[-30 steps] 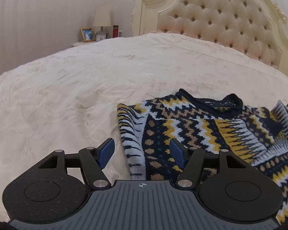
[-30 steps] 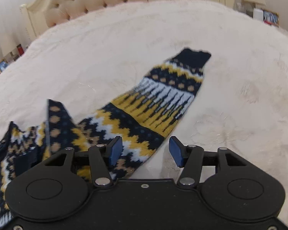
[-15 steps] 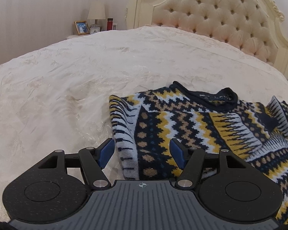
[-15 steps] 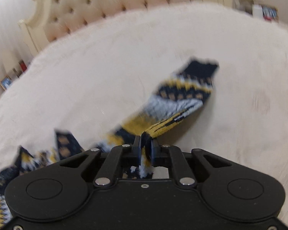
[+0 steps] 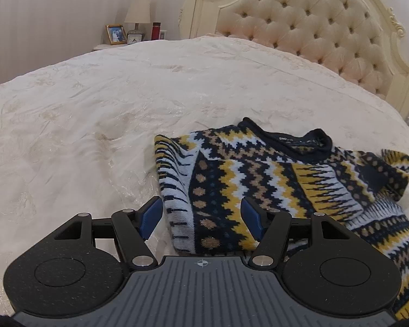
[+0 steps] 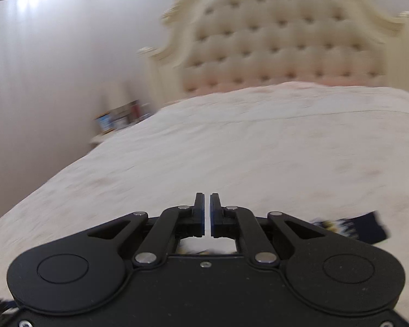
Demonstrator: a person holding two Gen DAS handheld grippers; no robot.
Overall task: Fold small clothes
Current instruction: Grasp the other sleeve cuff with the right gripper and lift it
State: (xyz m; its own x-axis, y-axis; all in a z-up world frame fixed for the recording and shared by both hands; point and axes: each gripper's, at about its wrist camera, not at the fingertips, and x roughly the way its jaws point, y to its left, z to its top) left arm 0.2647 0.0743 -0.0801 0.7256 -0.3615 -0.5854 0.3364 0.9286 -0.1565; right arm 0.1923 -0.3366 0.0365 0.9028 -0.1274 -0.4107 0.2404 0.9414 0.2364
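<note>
Left gripper (image 5: 200, 214) hangs low over the bed, jaws roughly half open, blue pads (image 5: 150, 216) either side of the sweater's folded edge but not pressing on it. The sweater (image 5: 259, 179) lies flat just ahead, navy, yellow and white zigzags, collar away from the camera. There's a small label inside that collar, too tiny to read. One sleeve bunches up at the right.

Over to the right gripper (image 6: 207, 214): jaws pinched together, only a sliver of light between the pads. Scraps of knit show through the gap in the frame below the pads, and the dark sleeve cuff (image 6: 368, 229) trails out to the right, so it looks gripped, though the pinch itself is hidden. This view is blurred.

Beyond, the cream bedspread (image 5: 122, 109) runs back to the tufted headboard (image 5: 313, 27). On the nightstand: photo frame (image 5: 115, 34), clock (image 5: 135, 38), lamp (image 5: 137, 9), red bottle (image 5: 156, 30). No writing legible there.
</note>
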